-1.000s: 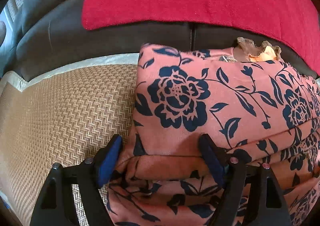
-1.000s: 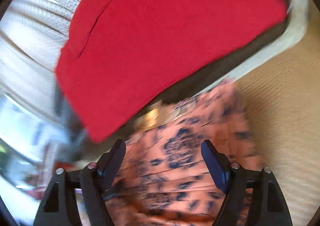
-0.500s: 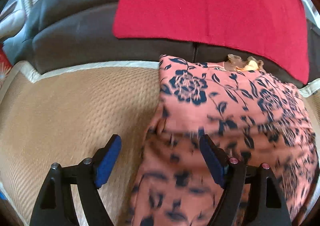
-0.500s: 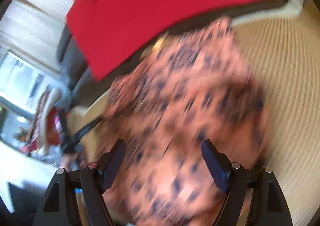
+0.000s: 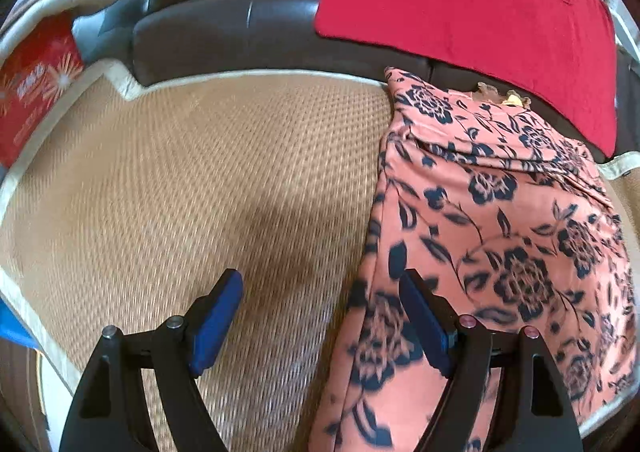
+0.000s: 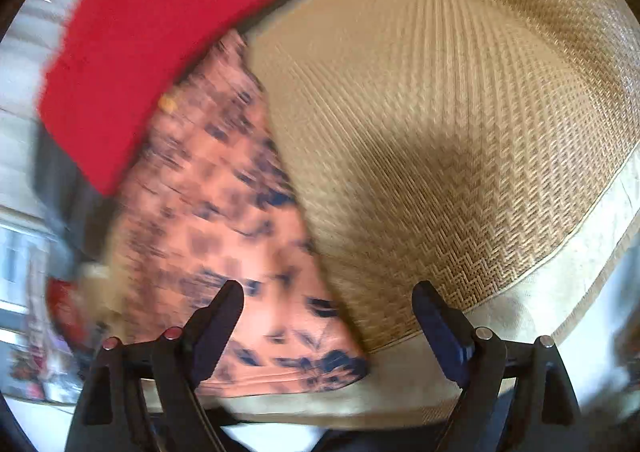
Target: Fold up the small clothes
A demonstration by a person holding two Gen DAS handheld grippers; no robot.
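Observation:
A salmon-pink garment with dark blue flowers (image 5: 500, 220) lies folded in a long strip on the woven mat (image 5: 200, 192), its far end against the sofa back. My left gripper (image 5: 324, 320) is open and empty above the garment's left edge. In the blurred right wrist view the same garment (image 6: 212, 220) lies at the left, on the mat (image 6: 460, 132). My right gripper (image 6: 328, 328) is open and empty above the garment's near corner.
A red cloth (image 5: 472, 8) hangs over the dark sofa back (image 5: 232, 28); it also shows in the right wrist view (image 6: 160, 32). A red box (image 5: 32, 88) stands at the mat's far left. The mat's white border (image 6: 560, 284) runs near the right gripper.
Both grippers have drawn back from the garment. The left one was down at a fold of it; now it is higher and further left. The right view has swung round over the mat.

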